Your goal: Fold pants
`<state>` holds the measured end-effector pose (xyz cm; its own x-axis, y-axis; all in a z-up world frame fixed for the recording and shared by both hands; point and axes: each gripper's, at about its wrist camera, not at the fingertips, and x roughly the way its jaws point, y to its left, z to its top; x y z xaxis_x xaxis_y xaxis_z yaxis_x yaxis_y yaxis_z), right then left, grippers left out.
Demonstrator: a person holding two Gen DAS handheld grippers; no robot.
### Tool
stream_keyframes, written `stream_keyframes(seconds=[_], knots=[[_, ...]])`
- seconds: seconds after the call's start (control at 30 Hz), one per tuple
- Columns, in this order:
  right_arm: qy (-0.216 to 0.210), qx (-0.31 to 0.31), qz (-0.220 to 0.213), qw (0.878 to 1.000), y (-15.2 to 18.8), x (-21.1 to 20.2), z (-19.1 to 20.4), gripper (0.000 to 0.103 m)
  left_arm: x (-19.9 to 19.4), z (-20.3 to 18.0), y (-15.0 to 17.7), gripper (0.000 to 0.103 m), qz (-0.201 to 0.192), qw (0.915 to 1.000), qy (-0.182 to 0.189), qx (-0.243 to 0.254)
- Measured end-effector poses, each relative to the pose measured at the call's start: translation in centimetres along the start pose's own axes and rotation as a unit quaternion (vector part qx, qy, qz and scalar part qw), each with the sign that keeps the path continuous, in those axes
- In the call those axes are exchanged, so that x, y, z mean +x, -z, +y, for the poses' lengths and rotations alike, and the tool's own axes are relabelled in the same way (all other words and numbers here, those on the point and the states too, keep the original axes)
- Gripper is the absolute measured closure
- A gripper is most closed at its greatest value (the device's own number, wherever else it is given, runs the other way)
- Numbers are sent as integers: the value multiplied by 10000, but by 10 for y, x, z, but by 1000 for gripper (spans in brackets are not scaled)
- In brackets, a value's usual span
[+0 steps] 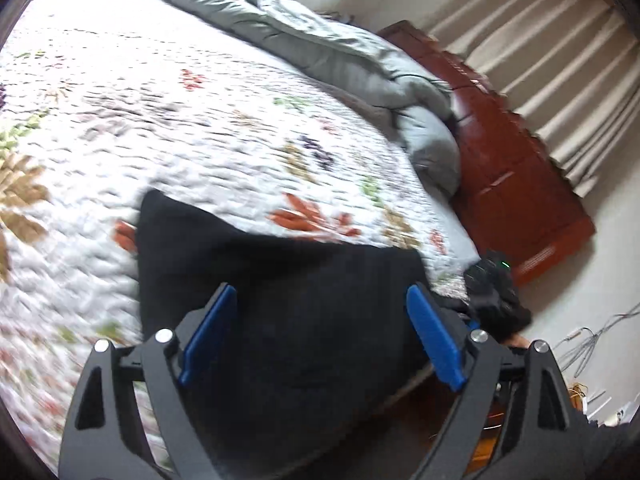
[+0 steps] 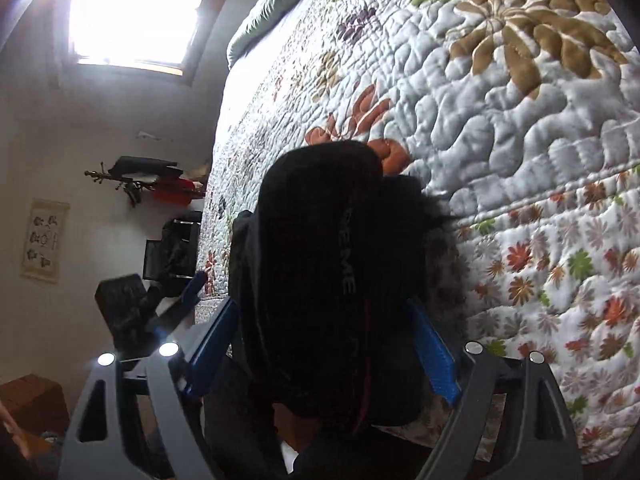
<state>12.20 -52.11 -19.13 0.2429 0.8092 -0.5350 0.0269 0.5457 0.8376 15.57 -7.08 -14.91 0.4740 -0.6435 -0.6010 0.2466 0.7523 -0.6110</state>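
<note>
Floral quilt on bed, grey duvet at back. Black pants bunched at near edge. Left gripper and right gripper both spread wide, nothing pinched (blurry). Grab waistband corners w/ both, pull flat before folding.

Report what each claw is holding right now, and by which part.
Neither visibly grips anything. The left claw is open above the black pants; the right claw straddles their bunched waistband end, jaws apart.
</note>
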Motion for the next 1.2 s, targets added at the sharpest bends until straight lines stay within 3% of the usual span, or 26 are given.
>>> stream_keyframes(seconds=[0.1,0.2,0.27,0.3,0.33,0.37,0.53,0.7,0.8,0.83,0.87,0.97,1.03,1.13,1.2], knots=[[-87,-132,-31,9999,3,-4,14,29,7,17,-11,16,246,9991,334,-89],[139,-99,73,9998,5,2,18,32,16,36,-17,16,406,9947,886,-340],[218,-68,163,9996,6,12,20,40,22,48,-18,16,431,9911,1133,-559],[275,-85,220,9993,10,19,23,48,25,54,-19,16,413,9893,1214,-697],[310,-118,277,9991,9,24,27,83,28,58,-19,16,435,9879,1269,-776],[352,-155,274,9989,6,25,31,85,31,62,-19,16,455,9872,1275,-839],[673,-806,86,9944,16,6,71,87,32,63,-23,16,444,9875,1243,-862],[1049,-128,67,9944,29,16,9,86,38,65,-19,16,427,9862,1305,-922],[882,-364,-60,9954,31,16,21,70,35,65,-20,16,396,9862,1329,-908],[816,-403,-125,9958,29,12,27,58,33,63,-21,16,367,9861,1358,-882],[771,-406,-208,9960,26,6,30,52,29,62,-23,16,324,9860,1398,-852],[869,-530,-817,9914,13,-28,43,57,18,61,-31,16,203,9835,1616,-790],[379,-759,-1023,9911,3,-36,62,60,14,62,-35,16,201,9798,1822,-795],[-123,-898,-638,9938,-12,0,77,61,21,67,-41,15,314,9769,1934,-858],[-139,-699,-410,9966,-22,25,66,62,33,71,-41,15,505,9734,2033,-924]])
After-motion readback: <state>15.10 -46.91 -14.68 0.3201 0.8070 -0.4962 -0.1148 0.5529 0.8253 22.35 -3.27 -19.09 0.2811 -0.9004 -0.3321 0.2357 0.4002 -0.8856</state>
